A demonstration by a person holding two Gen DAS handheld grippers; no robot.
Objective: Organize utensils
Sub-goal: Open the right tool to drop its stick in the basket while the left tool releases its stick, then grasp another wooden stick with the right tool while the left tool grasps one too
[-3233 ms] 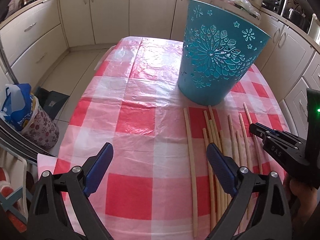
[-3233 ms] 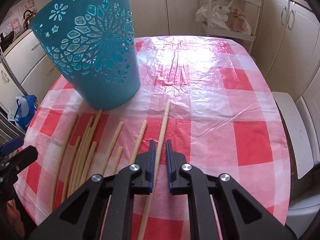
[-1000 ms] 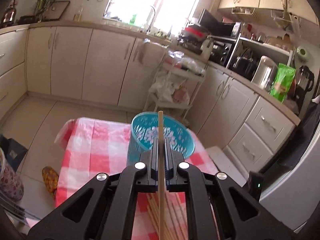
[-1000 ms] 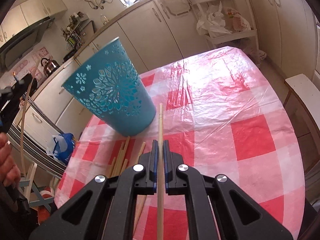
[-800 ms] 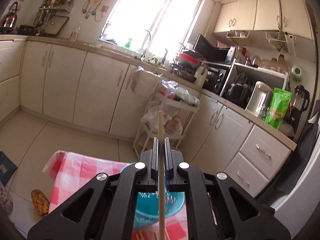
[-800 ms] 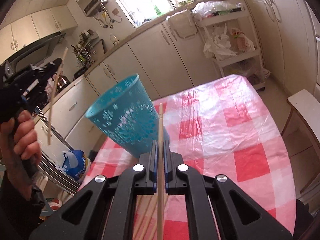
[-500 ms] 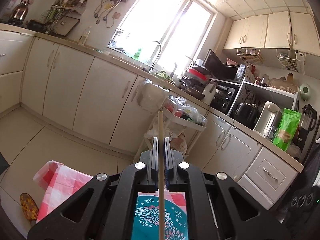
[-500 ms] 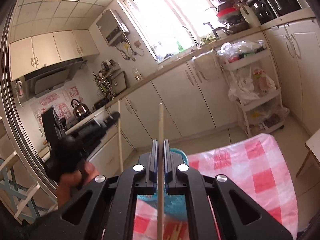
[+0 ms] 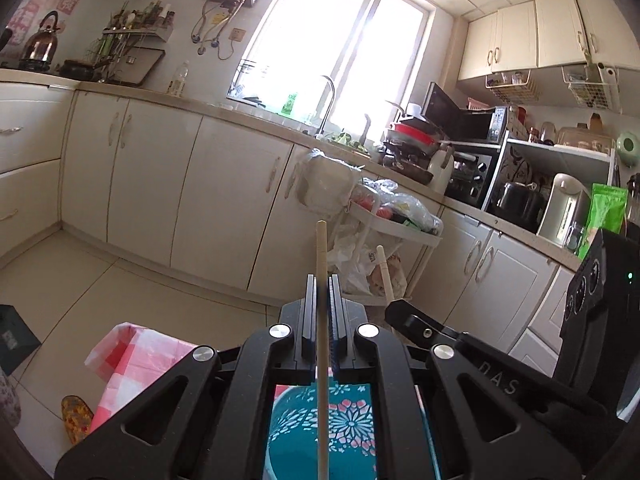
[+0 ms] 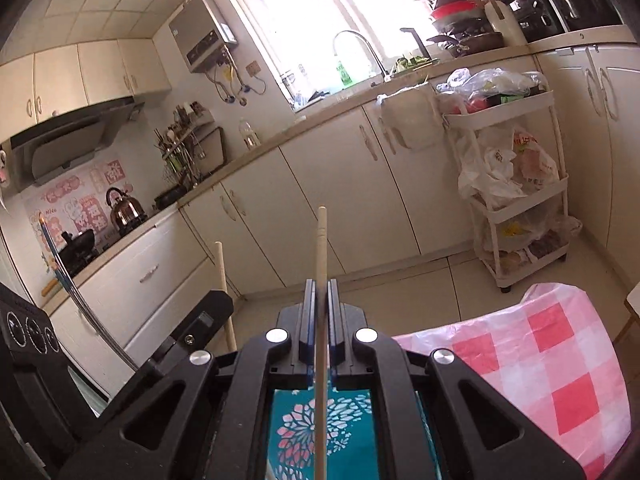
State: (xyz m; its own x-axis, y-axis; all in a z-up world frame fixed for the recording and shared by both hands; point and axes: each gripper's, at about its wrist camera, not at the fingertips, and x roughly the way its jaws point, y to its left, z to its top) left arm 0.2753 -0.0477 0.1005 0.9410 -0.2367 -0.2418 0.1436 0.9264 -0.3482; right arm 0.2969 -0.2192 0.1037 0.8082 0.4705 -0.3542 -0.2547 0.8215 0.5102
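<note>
A table draped in a red-and-white checked plastic cloth (image 10: 560,364) carries the things; only one end of it shows past the grippers. A teal basket with a flower cut-out pattern (image 9: 340,428) stands on it, its open mouth seen from above.

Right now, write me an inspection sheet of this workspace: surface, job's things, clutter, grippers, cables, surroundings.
Surface: table under a pink-and-white checked plastic cloth, only its far end in view.
Job's things: teal plastic basket with flower cut-outs directly below both grippers; one long pale wooden chopstick in the left gripper, another wooden chopstick in the right.
Clutter: nothing seen on the visible cloth.
Grippers: left gripper shut on its chopstick; right gripper shut on its chopstick; the two side by side.
Cables: nothing seen.
Surroundings: cream kitchen cabinets, bright window, white trolley with bags.
</note>
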